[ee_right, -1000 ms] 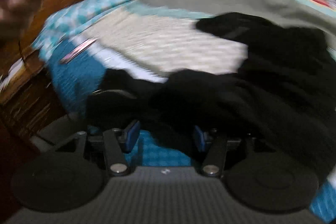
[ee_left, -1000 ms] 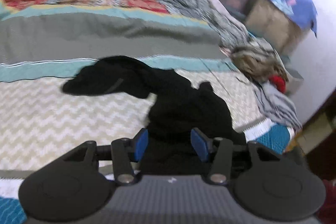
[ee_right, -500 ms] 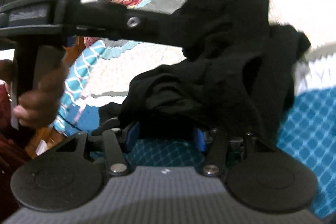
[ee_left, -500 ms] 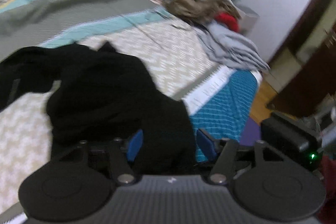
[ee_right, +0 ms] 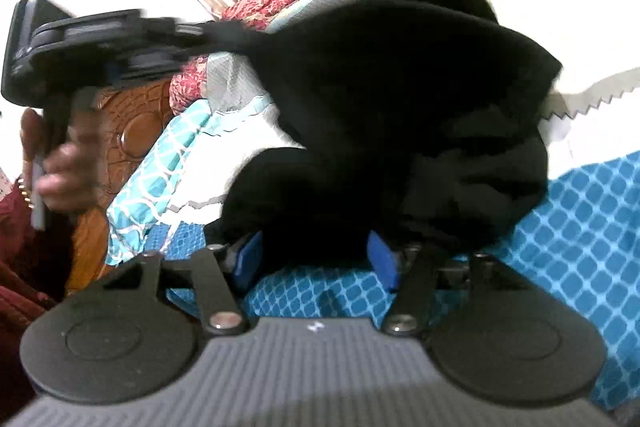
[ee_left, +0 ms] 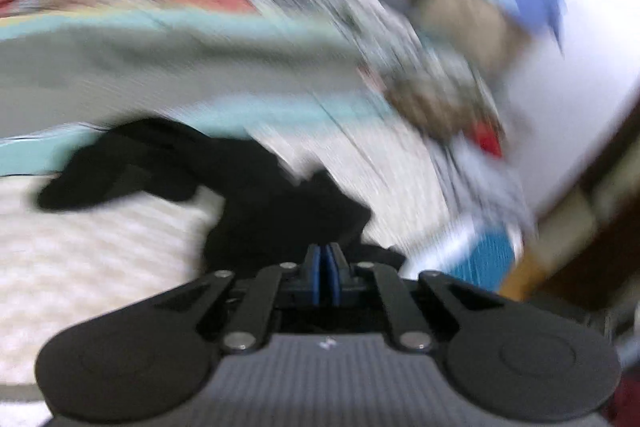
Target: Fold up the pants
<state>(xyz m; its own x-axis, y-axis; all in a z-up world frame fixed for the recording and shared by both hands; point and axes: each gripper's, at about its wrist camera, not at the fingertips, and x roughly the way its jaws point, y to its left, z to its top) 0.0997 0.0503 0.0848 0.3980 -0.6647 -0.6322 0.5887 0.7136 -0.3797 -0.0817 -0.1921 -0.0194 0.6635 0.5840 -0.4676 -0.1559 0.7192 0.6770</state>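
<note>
Pants: the crumpled black fabric pants (ee_right: 400,99) lay heaped on the bed, filling the centre of the right wrist view; in the left wrist view they (ee_left: 240,195) sprawled across the lower middle.
Bed: a patchwork quilt (ee_right: 580,227) with a blue diamond-print panel, white zigzag stripe and teal border.
Surroundings: a blurred heap of mixed clothes (ee_left: 440,95) lay at centre right of the left view; a carved brown wooden board (ee_right: 124,131) stood at left of the right view.
Left gripper: the left gripper (ee_left: 325,275) had its blue fingers (ee_left: 316,275) pressed together, nothing visible between them; half a second before they stood apart around the cloth. In the right view it (ee_right: 92,47) sat upper left, held by a hand (ee_right: 64,167).
Right gripper: the right gripper (ee_right: 316,259) had its fingers (ee_right: 382,259) widening, the pants' edge between them, pads not pressing.
Change: the left view had swung back toward the clothes heap.
</note>
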